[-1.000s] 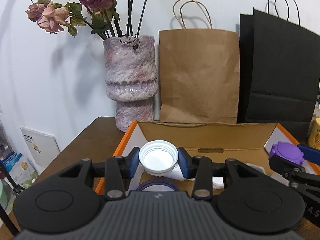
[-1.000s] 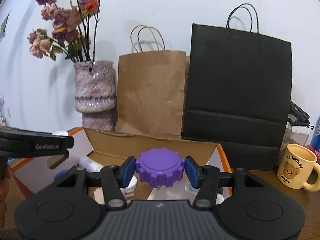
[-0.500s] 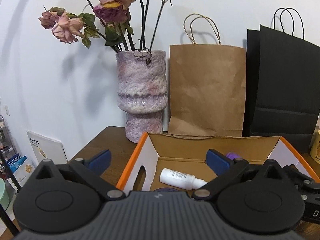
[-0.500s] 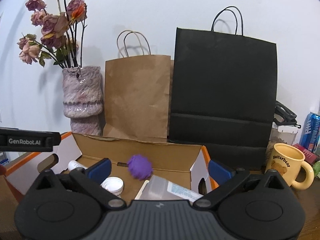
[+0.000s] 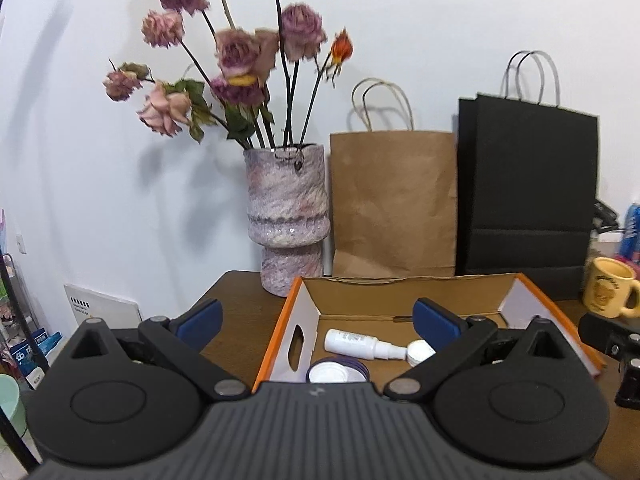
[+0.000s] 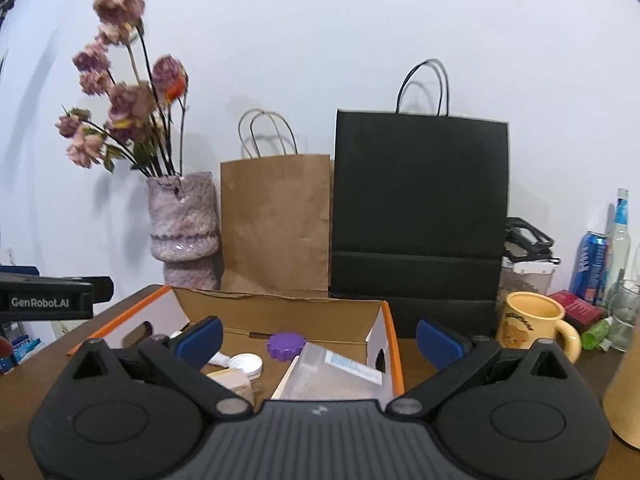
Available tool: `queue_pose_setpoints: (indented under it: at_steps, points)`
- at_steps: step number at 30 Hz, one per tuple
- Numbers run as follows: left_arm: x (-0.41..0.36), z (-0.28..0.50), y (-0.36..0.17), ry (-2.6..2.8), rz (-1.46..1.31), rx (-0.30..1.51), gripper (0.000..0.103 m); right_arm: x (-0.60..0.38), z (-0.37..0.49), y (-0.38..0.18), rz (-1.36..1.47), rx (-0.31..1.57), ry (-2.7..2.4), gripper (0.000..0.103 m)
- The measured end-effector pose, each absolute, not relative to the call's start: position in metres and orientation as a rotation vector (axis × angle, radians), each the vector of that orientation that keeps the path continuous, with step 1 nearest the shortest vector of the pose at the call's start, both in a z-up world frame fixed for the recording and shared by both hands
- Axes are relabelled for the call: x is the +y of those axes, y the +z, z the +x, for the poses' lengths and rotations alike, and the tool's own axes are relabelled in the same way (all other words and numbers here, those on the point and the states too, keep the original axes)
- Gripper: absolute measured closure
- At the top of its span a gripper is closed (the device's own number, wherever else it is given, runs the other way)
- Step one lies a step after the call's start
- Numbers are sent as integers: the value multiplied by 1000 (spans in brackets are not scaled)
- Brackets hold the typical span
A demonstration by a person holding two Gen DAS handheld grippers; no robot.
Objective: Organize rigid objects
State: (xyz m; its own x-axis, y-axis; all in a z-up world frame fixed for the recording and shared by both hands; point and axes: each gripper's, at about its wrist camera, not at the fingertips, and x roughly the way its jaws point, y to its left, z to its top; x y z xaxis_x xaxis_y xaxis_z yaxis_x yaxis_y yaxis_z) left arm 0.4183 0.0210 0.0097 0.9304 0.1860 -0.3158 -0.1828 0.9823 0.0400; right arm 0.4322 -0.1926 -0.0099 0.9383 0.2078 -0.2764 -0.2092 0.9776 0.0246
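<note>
Now — both drops look done, tongs clear of the box.
left tongs (image 5: 316,322): jaws wide, nothing between them; have just been opening. Held above near-left side of cardboard box (image 5: 404,294), prob. backed off so pads don't snag contents.
right tongs (image 6: 318,334): jaws wide, empty, have just been opening too. Hang over near edge of box, tilted slightly down at it.
white cap (image 6: 247,363): lies open side up on box floor, left-centre in right-wrist view; loose, touching nothing of the tongs.
purple cap (image 6: 285,345): flat on box floor, further back, centre; just beside corner of clear plastic container (image 6: 332,376), contact unclear.
white bottle (image 5: 356,343): on its side in box, nozzle to the right, near a small white round piece; lying flat so it can't roll far.
purple-rimmed lid (image 5: 338,372): near-left corner of box, partly hidden behind left tongs body.
box, why here: open top, sits mid-table (image 5: 236,332), so both hands can reach in from near side.
bystanders: vase (image 5: 286,220), brown bag (image 5: 394,204), black bag (image 5: 528,196) along far wall; yellow mug (image 6: 532,322) to the right of box. None in the box.
step, judged: caps sorted; next pick prob. from outside box.
risk: clear container leans, could shift if bumped.
</note>
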Motion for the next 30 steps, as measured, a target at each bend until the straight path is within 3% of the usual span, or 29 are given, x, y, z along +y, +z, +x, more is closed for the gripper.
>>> queue_pose_setpoints:
  at_steps: [30]
  points:
    - [-4, 132, 41, 114, 31, 265, 0, -225, 146, 27, -15, 228, 255, 0]
